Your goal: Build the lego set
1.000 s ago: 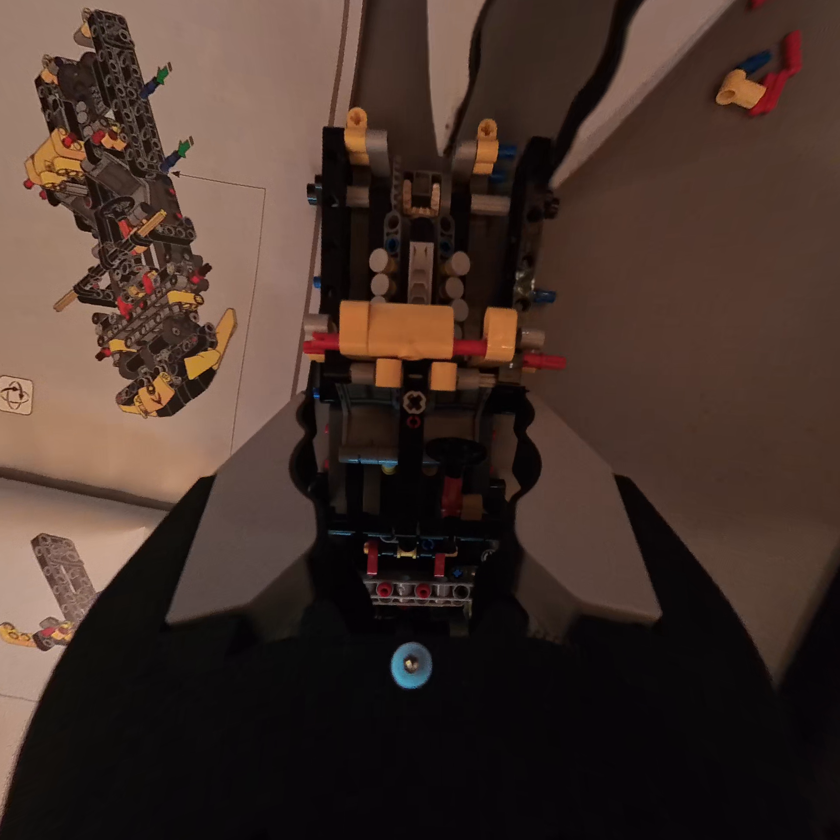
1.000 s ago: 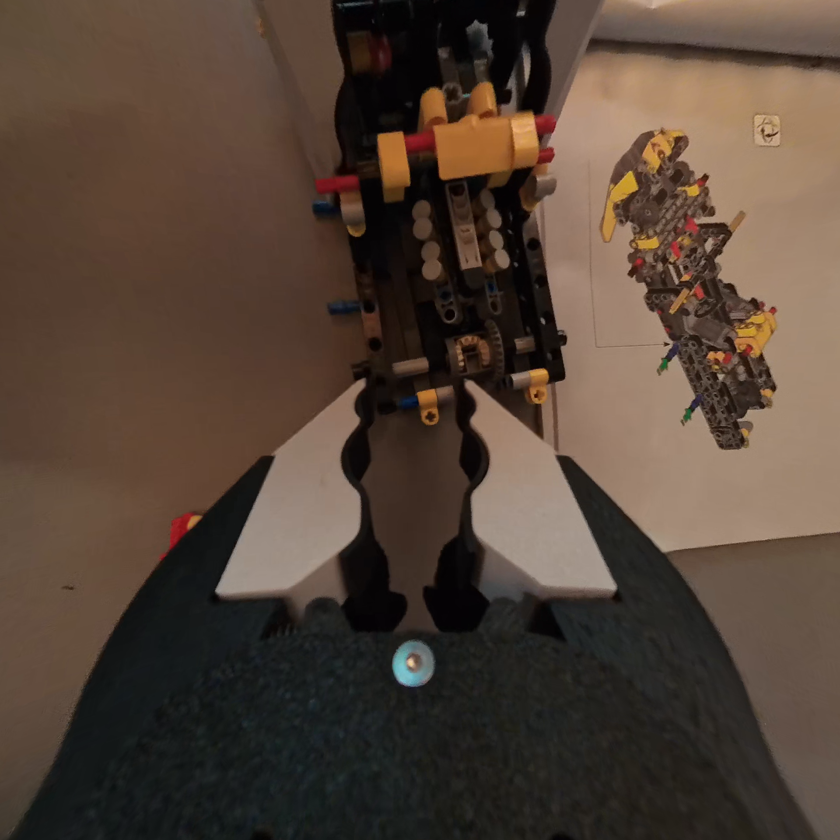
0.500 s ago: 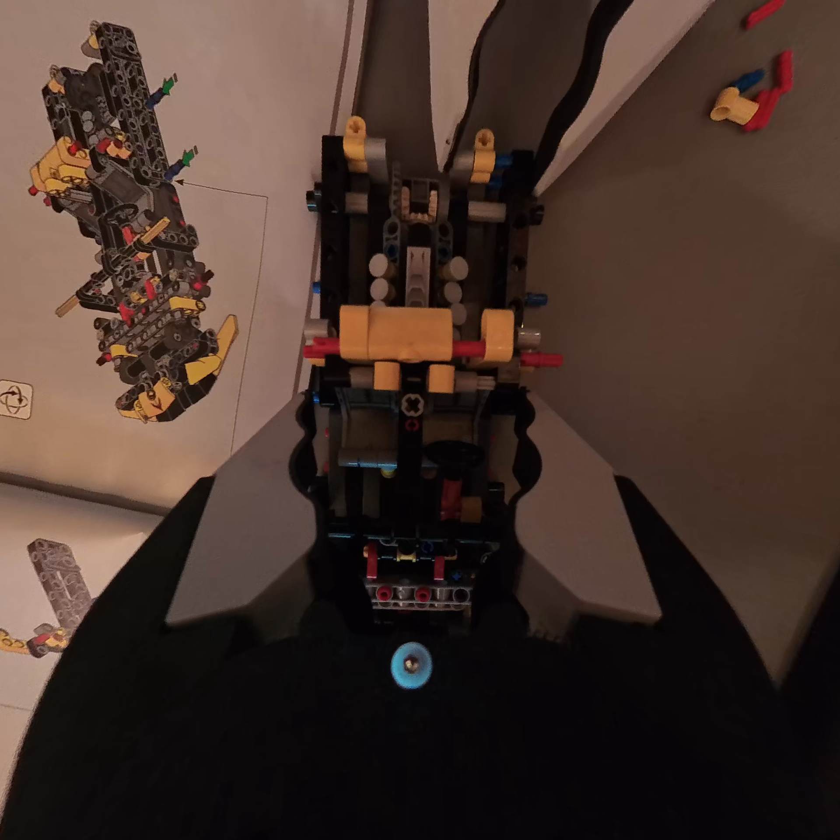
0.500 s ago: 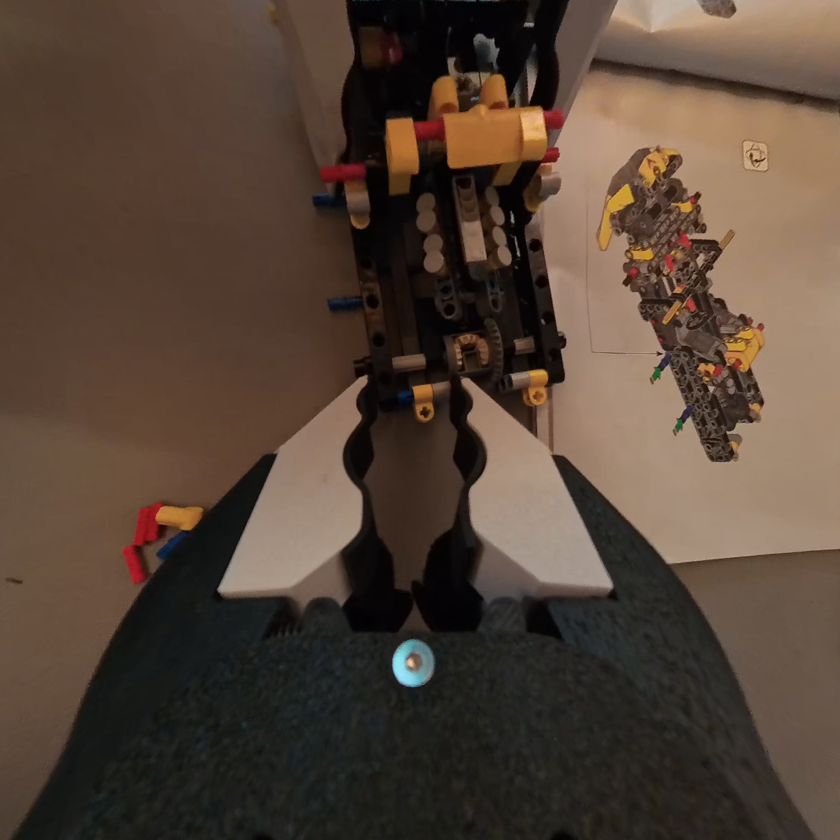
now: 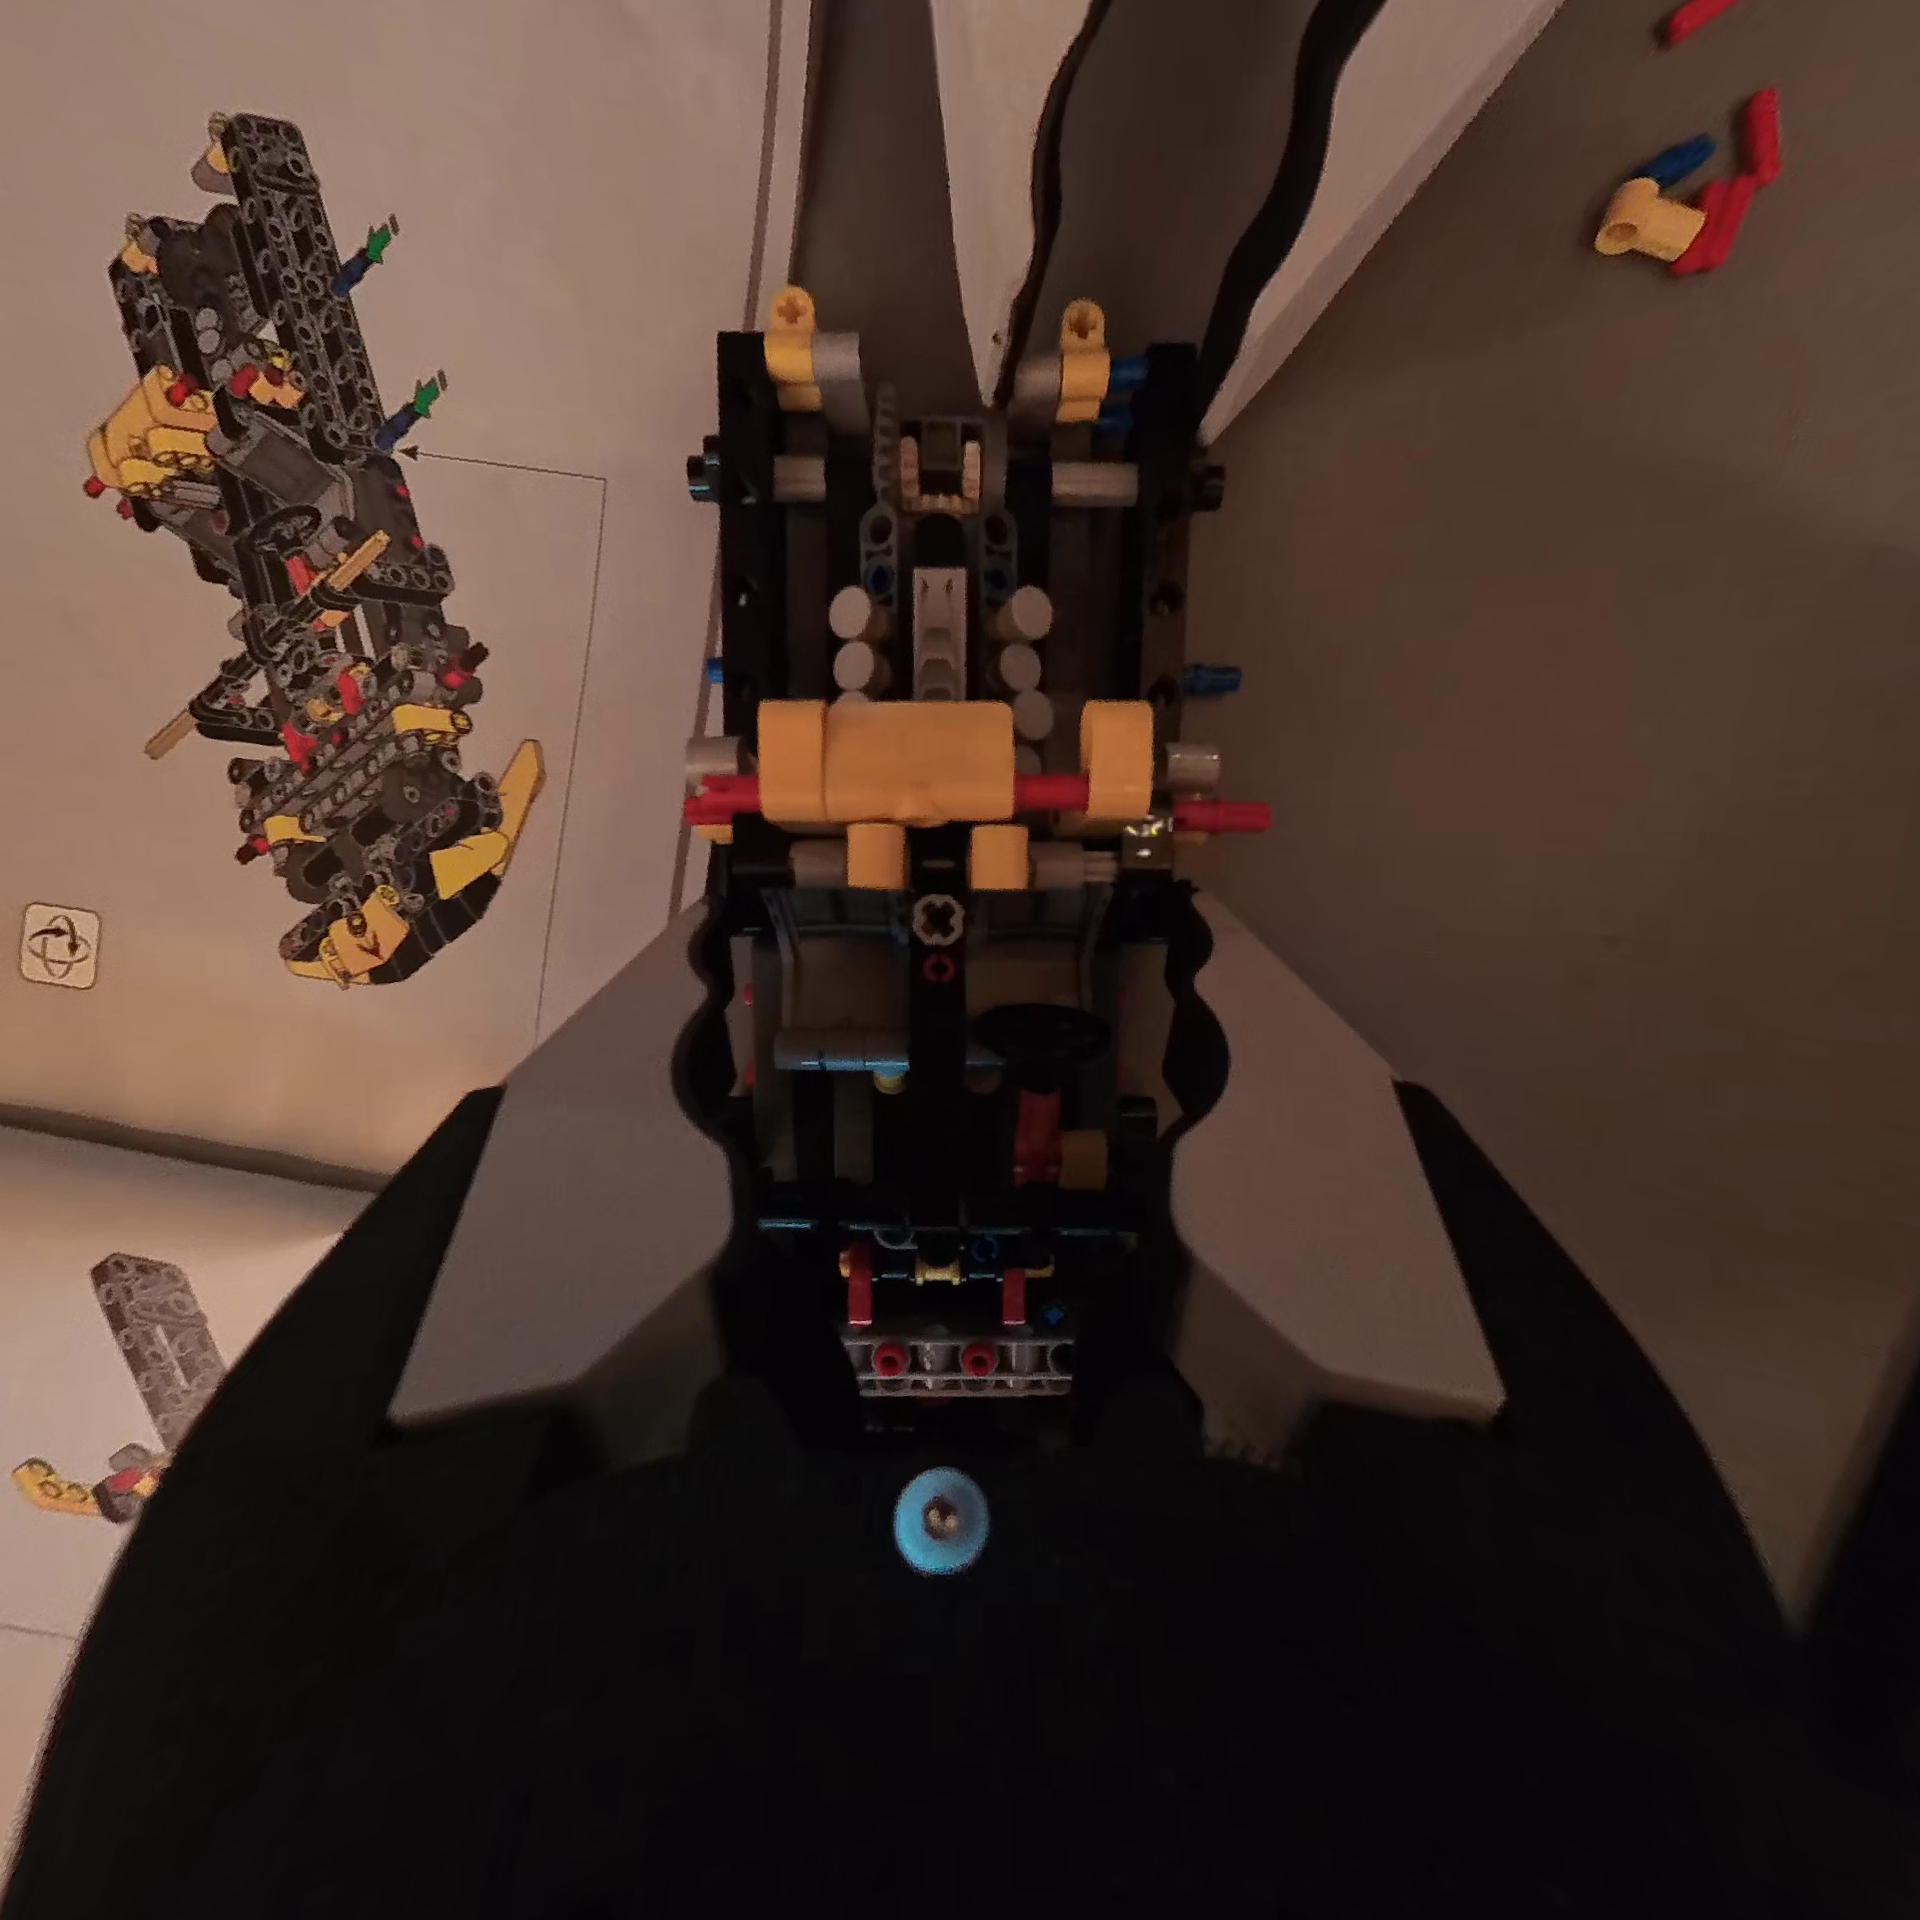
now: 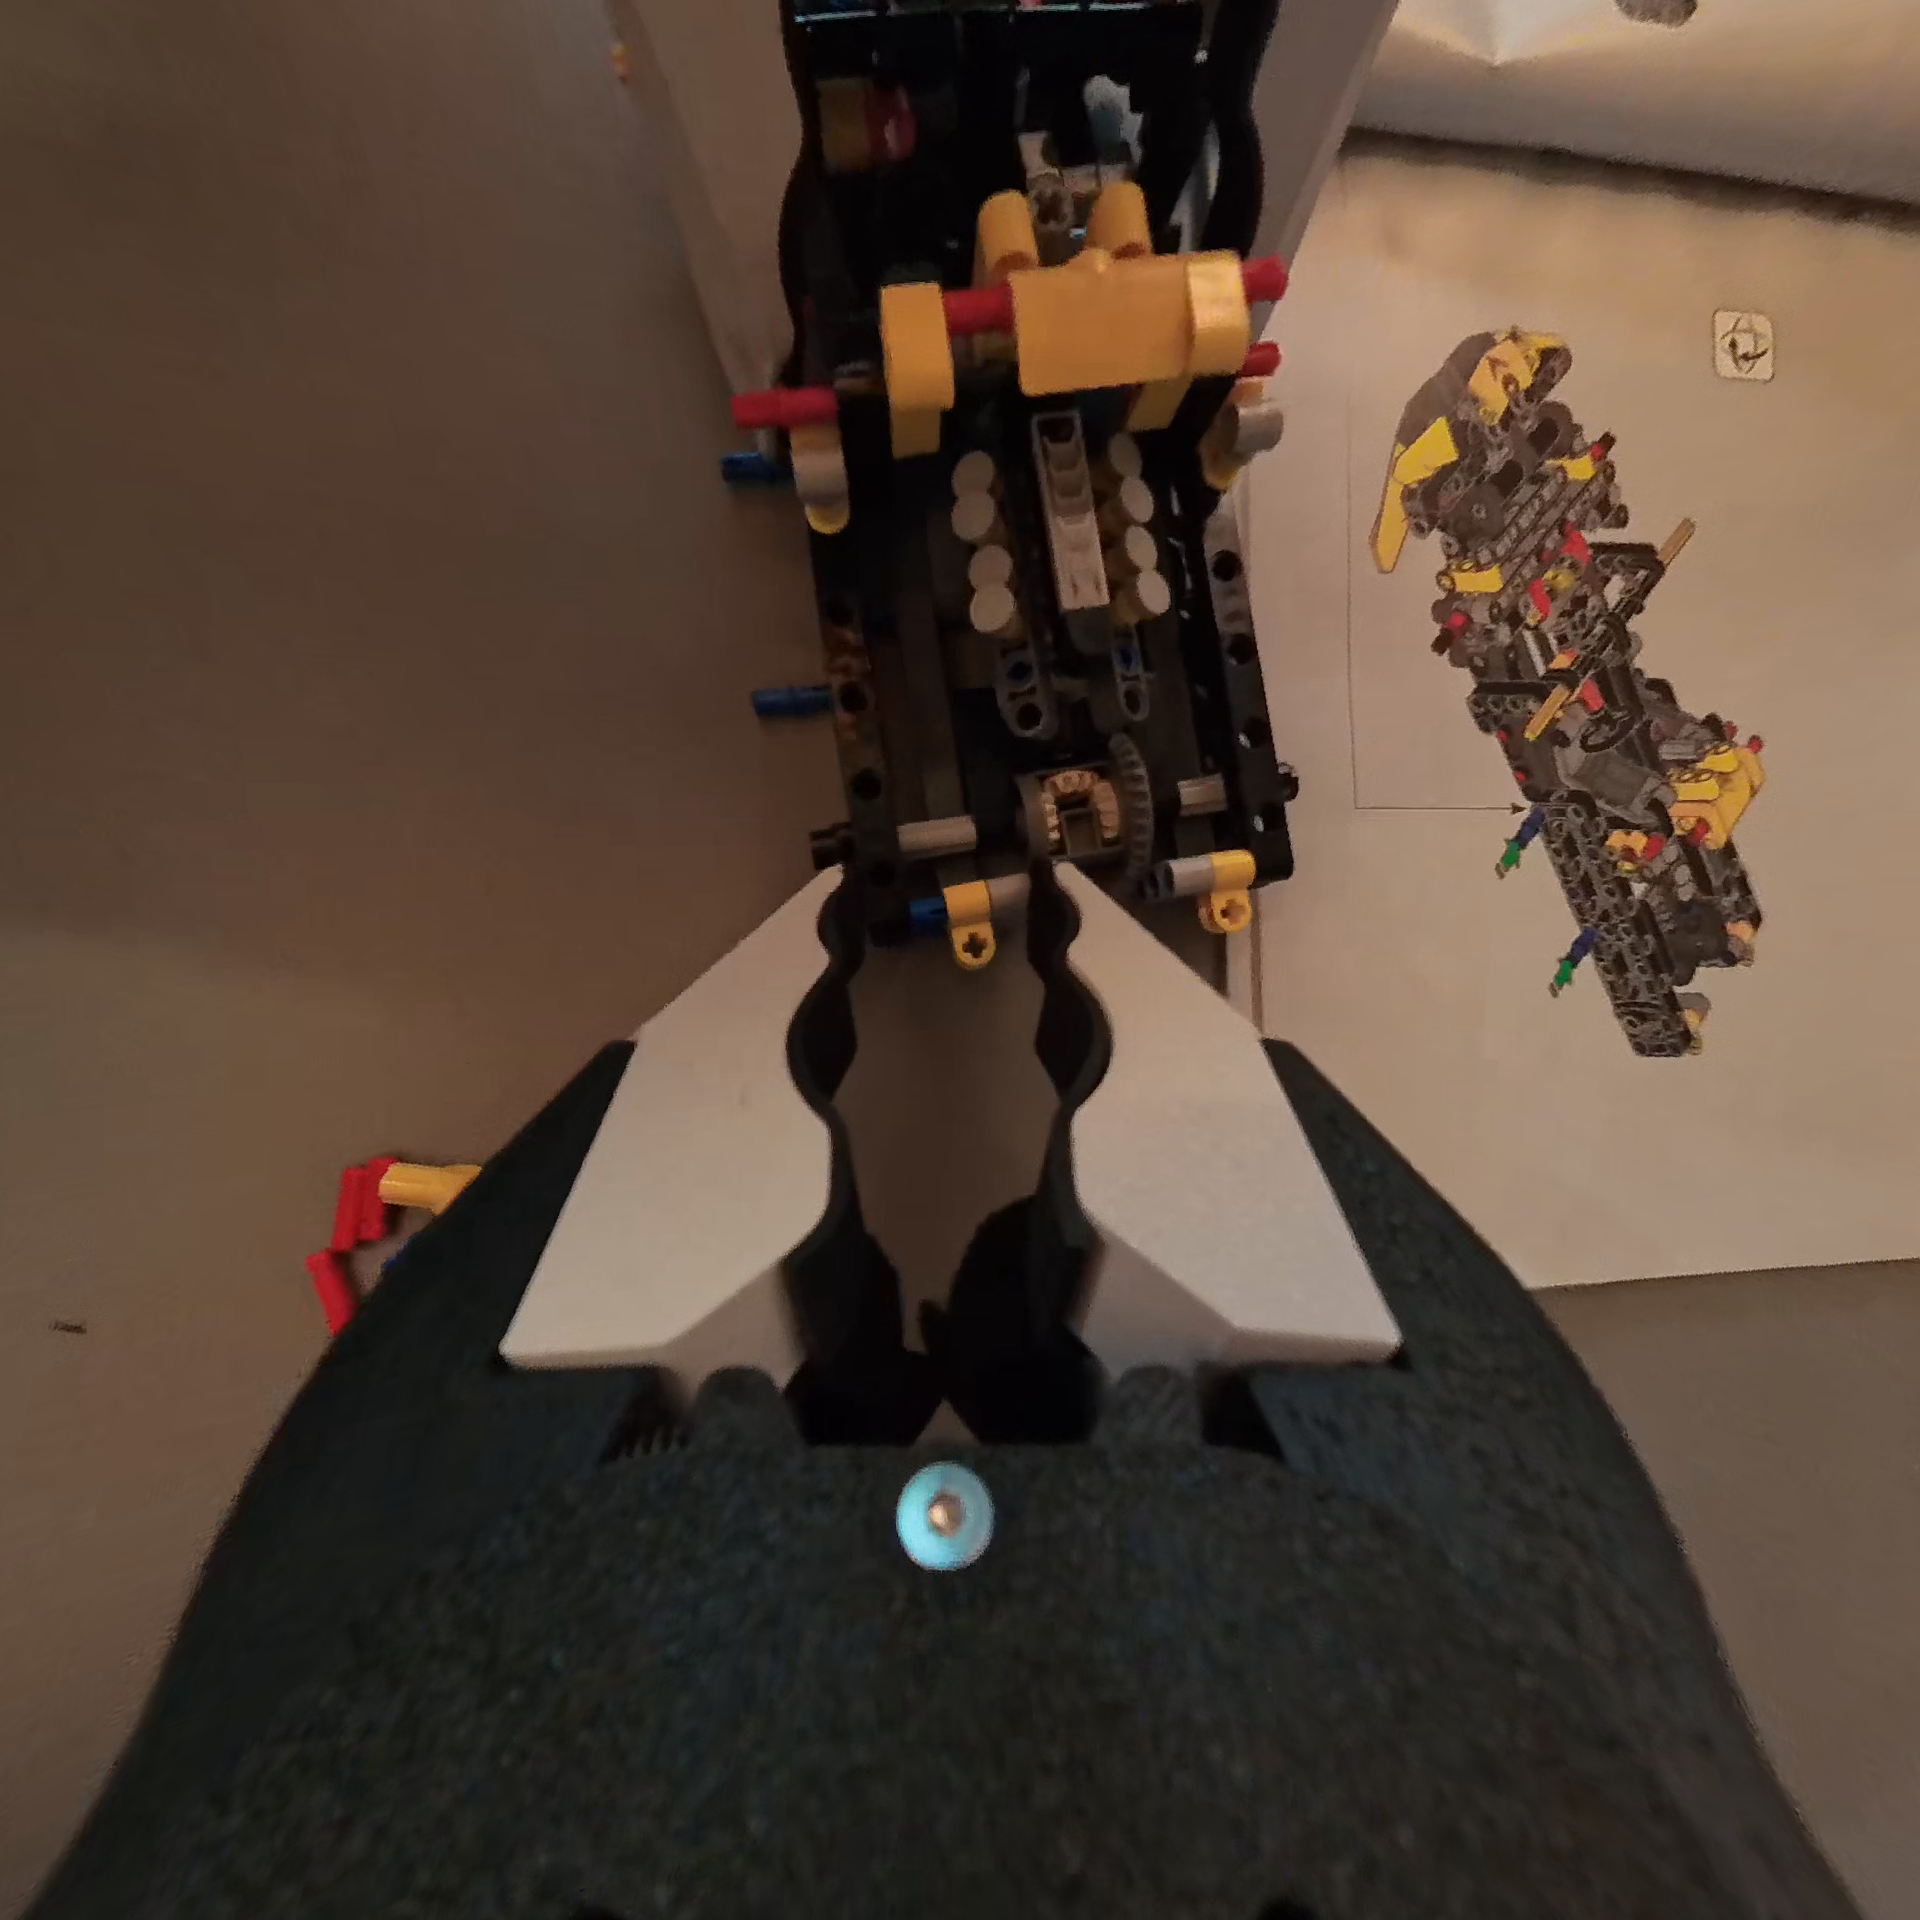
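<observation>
Left claw (image 5: 951,1039): closed on the rear of the lego chassis (image 5: 951,644), which extends ahead of its tips. Only this view shows the steering wheel (image 5: 1039,1034) between the fingers. Right claw (image 6: 951,914): narrow gap, tips at the chassis's opposite end beside 1 yellow connector (image 6: 971,925), gripping nothing; 0.5 s ago it sat lower. Instruction sheet (image 6: 1558,1143) right of it; loose pieces (image 6: 364,1226) on the table (image 6: 312,727) left.

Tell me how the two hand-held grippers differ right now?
The left hand-held gripper is spread wide and clamps the lego model between its fingers; the right hand-held gripper stands narrower, nothing gripped, its tips at the model's other end around a yellow connector. The left sits deep along the model; the right only reaches its edge. Both share grey fingers with wavy black pads.
</observation>
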Demonstrator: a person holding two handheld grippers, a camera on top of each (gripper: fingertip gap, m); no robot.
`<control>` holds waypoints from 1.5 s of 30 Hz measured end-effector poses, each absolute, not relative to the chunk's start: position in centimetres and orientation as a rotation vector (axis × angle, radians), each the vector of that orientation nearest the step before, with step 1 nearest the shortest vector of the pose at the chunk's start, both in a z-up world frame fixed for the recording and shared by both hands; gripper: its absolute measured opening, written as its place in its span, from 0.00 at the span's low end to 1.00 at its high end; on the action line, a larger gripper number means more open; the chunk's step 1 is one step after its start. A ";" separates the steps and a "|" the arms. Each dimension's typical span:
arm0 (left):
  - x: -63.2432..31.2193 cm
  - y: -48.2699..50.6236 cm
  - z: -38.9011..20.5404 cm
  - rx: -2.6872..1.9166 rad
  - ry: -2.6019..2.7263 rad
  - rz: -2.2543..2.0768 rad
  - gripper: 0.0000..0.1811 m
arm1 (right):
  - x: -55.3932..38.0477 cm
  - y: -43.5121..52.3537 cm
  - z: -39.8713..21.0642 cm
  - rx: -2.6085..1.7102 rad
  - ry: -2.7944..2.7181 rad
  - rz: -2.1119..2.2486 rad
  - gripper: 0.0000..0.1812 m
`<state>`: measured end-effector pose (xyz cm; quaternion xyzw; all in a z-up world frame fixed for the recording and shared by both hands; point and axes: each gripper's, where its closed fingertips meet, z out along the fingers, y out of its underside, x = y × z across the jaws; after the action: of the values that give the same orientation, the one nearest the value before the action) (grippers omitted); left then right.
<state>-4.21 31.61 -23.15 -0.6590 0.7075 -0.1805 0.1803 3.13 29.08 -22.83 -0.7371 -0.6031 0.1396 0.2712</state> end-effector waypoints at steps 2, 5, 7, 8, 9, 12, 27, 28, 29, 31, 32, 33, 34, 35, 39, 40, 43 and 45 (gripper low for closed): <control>-4.3 31.5 -23.1 -1.845 2.003 -0.529 0.47 | 3.0 28.9 -22.8 -1.992 -1.592 0.377 0.17; -4.4 31.4 -23.1 -1.830 2.009 -0.512 0.46 | 3.0 28.8 -22.8 -1.966 -1.476 0.414 0.18; -4.5 31.4 -23.1 -1.839 2.006 -0.517 0.45 | 3.2 28.6 -22.8 -1.969 -1.399 0.421 0.21; -4.5 31.4 -23.1 -1.843 2.005 -0.524 0.45 | 3.3 28.5 -22.8 -1.977 -1.361 0.428 0.21; -4.5 31.5 -23.1 -1.847 2.001 -0.530 0.45 | 3.4 28.3 -22.8 -1.989 -1.333 0.439 0.22; -4.6 31.4 -23.1 -1.857 1.990 -0.526 0.45 | 3.3 28.3 -23.2 -2.000 -1.295 0.479 0.24; -7.1 30.6 -17.9 -1.955 1.770 -0.768 0.55 | 1.9 29.0 -24.0 -1.917 -1.335 0.543 0.18; -6.5 30.9 -16.6 -1.947 1.709 -0.802 0.55 | 1.7 29.1 -24.0 -1.913 -1.334 0.533 0.18; -5.7 31.1 -16.0 -1.951 1.688 -0.795 0.55 | 1.5 29.1 -23.9 -1.912 -1.334 0.527 0.18; -3.9 31.3 -16.4 -1.956 1.751 -0.709 0.55 | 1.3 29.2 -24.0 -1.916 -1.327 0.524 0.18; -3.2 31.1 -17.2 -1.960 1.813 -0.664 0.55 | 1.3 29.1 -23.9 -1.916 -1.326 0.521 0.18; -2.6 30.9 -18.0 -1.968 1.880 -0.623 0.55 | 1.3 29.1 -23.9 -1.915 -1.326 0.518 0.18; -2.2 30.7 -18.8 -1.968 1.939 -0.590 0.55 | 1.3 29.1 -24.0 -1.914 -1.326 0.515 0.18; -1.7 30.5 -19.4 -1.965 1.984 -0.567 0.56 | 1.3 29.1 -23.9 -1.914 -1.325 0.512 0.18; -0.8 30.8 -21.5 -1.963 2.130 -0.419 0.62 | 1.3 28.9 -23.9 -1.918 -1.319 0.513 0.18; -0.7 30.7 -21.8 -1.974 2.168 -0.398 0.63 | 1.3 28.9 -23.9 -1.919 -1.318 0.513 0.18; -0.2 30.0 -22.8 -2.002 2.242 -0.377 0.64 | 1.3 28.9 -23.9 -1.919 -1.317 0.512 0.18; -0.1 29.6 -23.5 -2.027 2.282 -0.365 0.63 | 1.3 28.9 -23.9 -1.919 -1.316 0.508 0.18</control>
<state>-0.12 29.55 -23.54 -0.6591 0.7419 -0.1188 0.0339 1.28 28.92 -23.93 -0.7483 -0.5130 0.1982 0.3710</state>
